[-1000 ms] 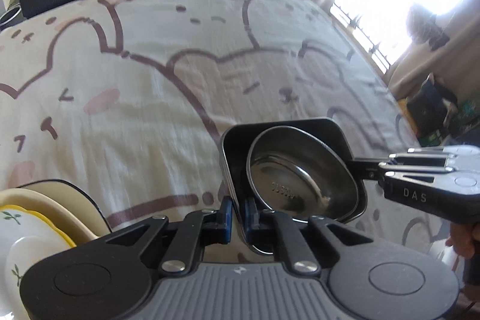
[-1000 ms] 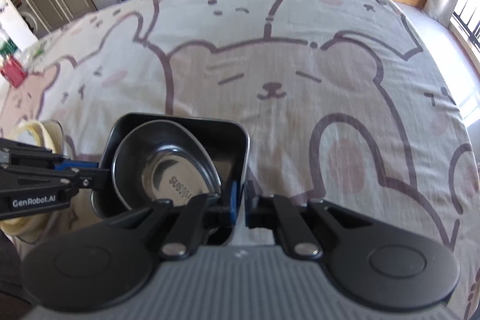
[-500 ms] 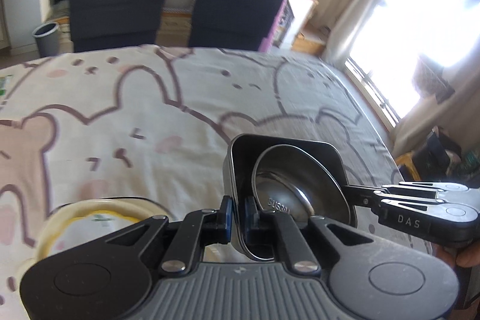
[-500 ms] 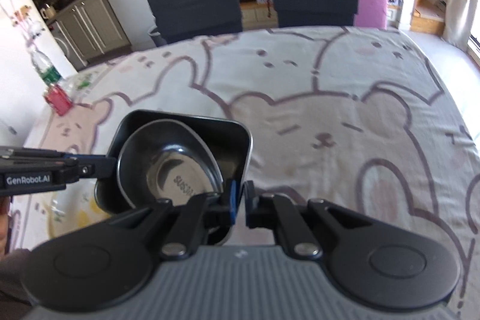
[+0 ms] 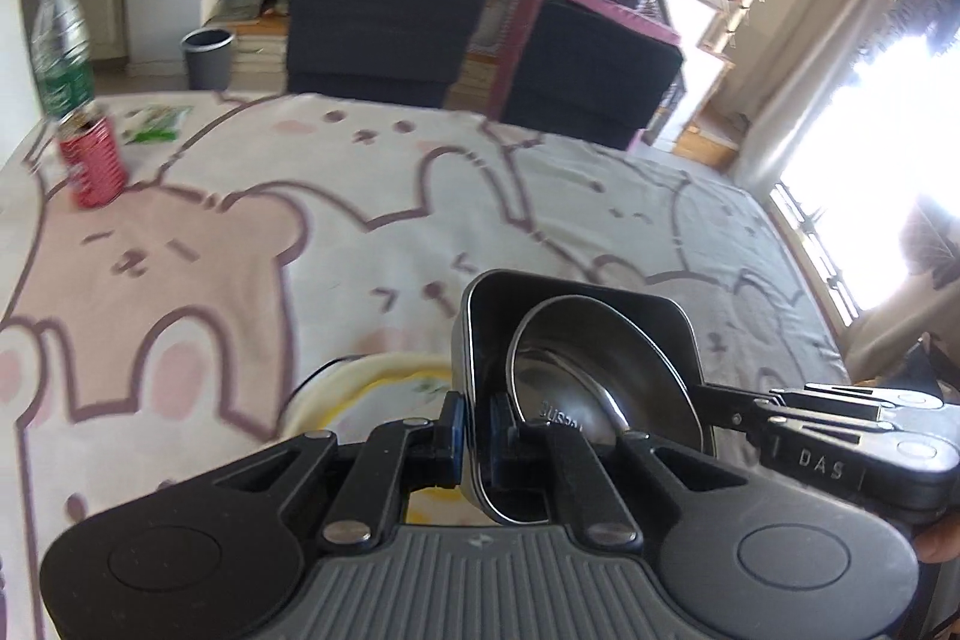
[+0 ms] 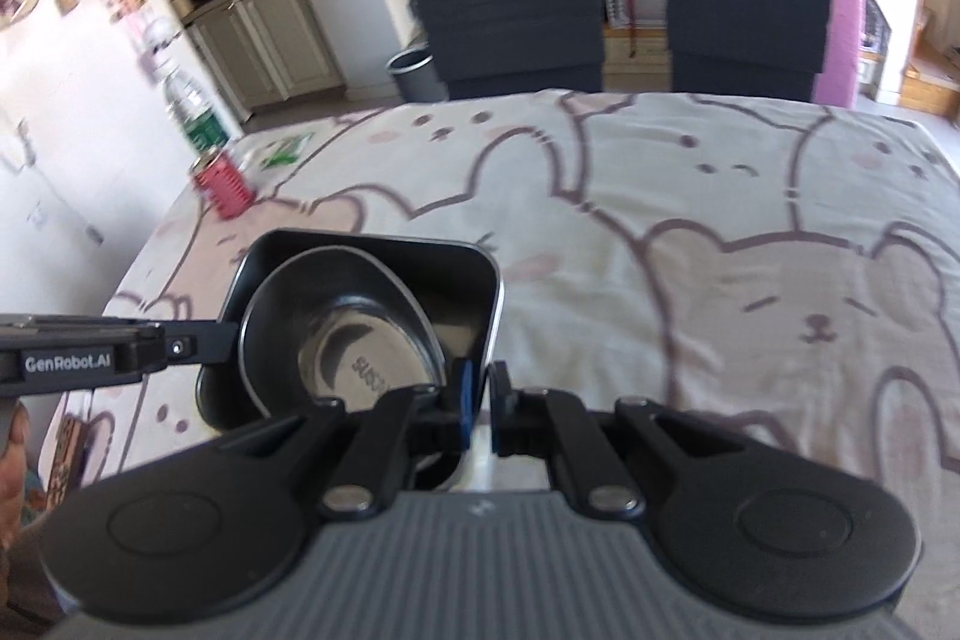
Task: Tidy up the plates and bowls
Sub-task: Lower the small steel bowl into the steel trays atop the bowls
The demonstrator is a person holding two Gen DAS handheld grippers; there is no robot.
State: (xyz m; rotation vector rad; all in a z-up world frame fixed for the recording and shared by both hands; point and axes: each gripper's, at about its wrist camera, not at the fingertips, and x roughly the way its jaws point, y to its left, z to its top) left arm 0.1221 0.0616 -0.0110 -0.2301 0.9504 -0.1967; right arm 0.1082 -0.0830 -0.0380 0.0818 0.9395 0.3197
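The left claw (image 5: 474, 430) is clamped narrow on the near wall of a dark square pan (image 5: 576, 304), its blue pads on either side of the thin rim. The right claw (image 6: 480, 409) pinches the opposite wall of the same pan (image 6: 372, 250) in the same way, and in the left wrist view it reaches in from the right edge (image 5: 708, 391). A round steel bowl (image 5: 600, 376) sits tilted inside the pan, leaning toward one side, with stamped lettering on its bottom (image 6: 366, 358). The pan hangs above the worktop (image 5: 360, 196), which is covered with a cloth printed with bears. Just below and left of the pan, partly hidden by the left claw, lies a cream plate (image 5: 366, 376) with a yellow edge. At the far left corner of the worktop stand a red can (image 5: 90, 160) and a clear bottle (image 5: 60, 40) with a green label. Two dark chairs (image 6: 510, 22) stand beyond the far edge.
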